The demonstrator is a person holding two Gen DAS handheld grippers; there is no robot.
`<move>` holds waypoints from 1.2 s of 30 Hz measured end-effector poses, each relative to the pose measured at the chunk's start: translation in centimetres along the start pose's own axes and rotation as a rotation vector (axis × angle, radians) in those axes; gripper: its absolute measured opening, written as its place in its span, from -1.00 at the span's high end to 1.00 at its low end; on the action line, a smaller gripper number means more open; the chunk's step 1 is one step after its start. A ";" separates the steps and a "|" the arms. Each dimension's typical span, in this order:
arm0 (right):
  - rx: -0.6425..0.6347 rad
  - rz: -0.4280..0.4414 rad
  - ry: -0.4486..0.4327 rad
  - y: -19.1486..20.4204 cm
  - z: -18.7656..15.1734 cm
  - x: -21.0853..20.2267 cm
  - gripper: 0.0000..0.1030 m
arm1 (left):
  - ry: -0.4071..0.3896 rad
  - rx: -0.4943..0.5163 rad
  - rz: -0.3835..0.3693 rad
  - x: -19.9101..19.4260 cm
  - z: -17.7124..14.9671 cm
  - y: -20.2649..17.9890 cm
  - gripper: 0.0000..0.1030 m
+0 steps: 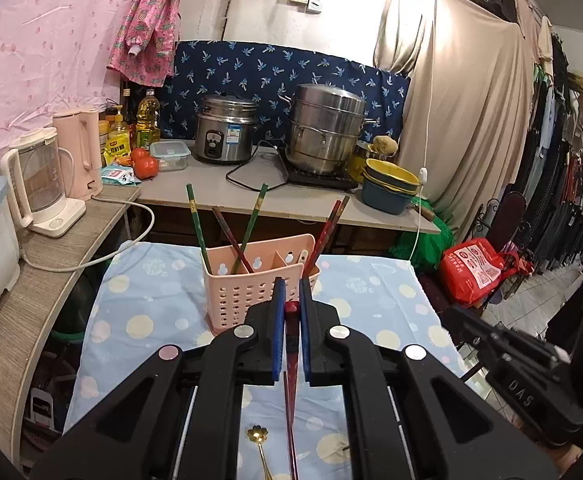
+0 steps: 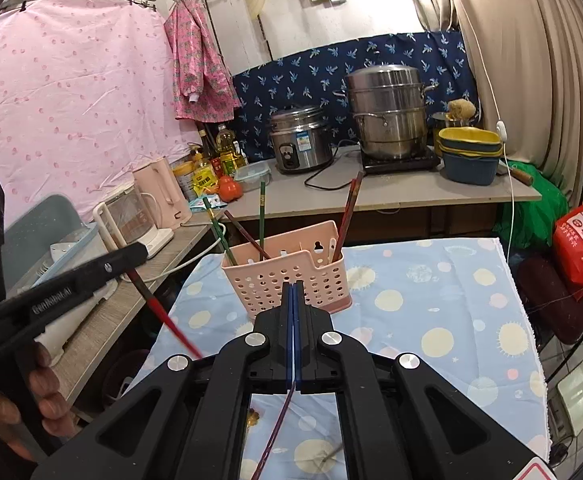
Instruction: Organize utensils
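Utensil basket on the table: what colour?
Pale pink, perforated with round holes: the utensil basket shows best in the right wrist view.

Pink plastic basket (image 1: 251,288) w/ small round holes stands upright on the blue dotted cloth, mid-table, far end. Inside walls split it into parts. Left part holds two green chopsticks (image 1: 194,220) and one dark red chopstick (image 1: 231,240); they lean apart, tips down. Right part holds two red-brown chopsticks (image 1: 329,228) leaning right. A white handle (image 1: 303,257) peeks out near the middle part.

One red chopstick (image 1: 290,344) sits between the left gripper's blue pads, tilted, above the near cloth. A thin dark chopstick (image 2: 277,428) hangs down from the right gripper's tight pads. A gold spoon (image 1: 256,436) w/ flower-shaped end lies flat on the near cloth.
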State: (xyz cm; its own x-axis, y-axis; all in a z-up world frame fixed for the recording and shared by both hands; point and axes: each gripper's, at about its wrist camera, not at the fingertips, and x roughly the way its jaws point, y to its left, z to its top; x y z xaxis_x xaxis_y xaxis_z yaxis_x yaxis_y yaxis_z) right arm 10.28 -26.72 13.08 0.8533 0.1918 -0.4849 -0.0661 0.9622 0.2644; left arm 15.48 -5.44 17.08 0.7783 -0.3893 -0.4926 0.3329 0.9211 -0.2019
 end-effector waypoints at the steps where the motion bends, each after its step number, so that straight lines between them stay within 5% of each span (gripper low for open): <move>1: 0.002 -0.003 0.005 -0.2 -0.2 0.2 0.99 | 0.002 -0.004 0.000 0.2 0.0 0.1 0.87; 7: 0.068 -0.051 0.055 -3.6 -2.3 0.3 0.98 | 0.036 -0.030 0.004 1.1 -1.1 1.2 0.87; 20: 0.218 -0.313 0.236 -17.4 -8.7 0.1 0.93 | 0.076 -0.039 0.002 -0.6 -3.1 0.2 0.87; 36: 0.210 -0.333 0.492 -22.5 -14.7 4.3 0.93 | 0.139 -0.041 0.012 -0.1 -5.5 -2.5 0.87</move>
State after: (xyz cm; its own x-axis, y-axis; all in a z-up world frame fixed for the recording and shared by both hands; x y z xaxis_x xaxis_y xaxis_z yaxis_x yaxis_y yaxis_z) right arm 7.84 -44.69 -7.27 0.4691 0.0036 -0.8831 0.3073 0.9368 0.1670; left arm 11.67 -7.65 12.95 0.7002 -0.3764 -0.6067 0.2997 0.9262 -0.2287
